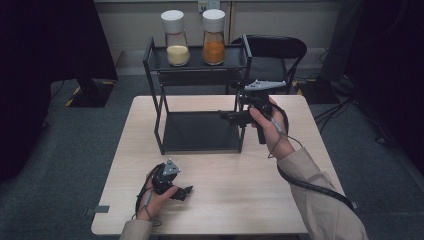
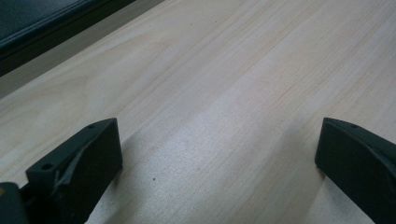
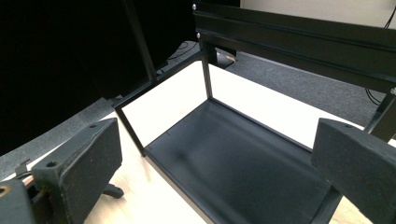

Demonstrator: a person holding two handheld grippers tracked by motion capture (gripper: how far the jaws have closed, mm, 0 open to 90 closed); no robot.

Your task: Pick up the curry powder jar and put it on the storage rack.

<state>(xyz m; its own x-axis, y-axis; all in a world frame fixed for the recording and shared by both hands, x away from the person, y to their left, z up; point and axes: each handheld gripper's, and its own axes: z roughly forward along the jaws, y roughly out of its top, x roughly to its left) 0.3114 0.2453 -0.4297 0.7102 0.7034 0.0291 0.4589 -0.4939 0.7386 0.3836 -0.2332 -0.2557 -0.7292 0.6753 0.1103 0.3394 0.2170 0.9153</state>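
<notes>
**Rack posts crowd the right gripper**

Right gripper (image 1: 227,116) is wide open, empty, beside the rack (image 1: 199,131) by its lower shelf (image 3: 243,172). Risk: swinging in, jaw clips a front post, shoves rack, jars (image 1: 176,37) up top wobble. Left gripper (image 1: 184,193) also open w/ nothing held, on bare table (image 1: 240,200); plenty of room there.

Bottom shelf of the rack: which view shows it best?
The right gripper view: the bottom shelf lies close, its black surface bare. The high view shows it whole but small. The left gripper view catches a dark edge, unidentifiable.

High view overhead, rack (image 1: 200,95) shared with right view
</notes>
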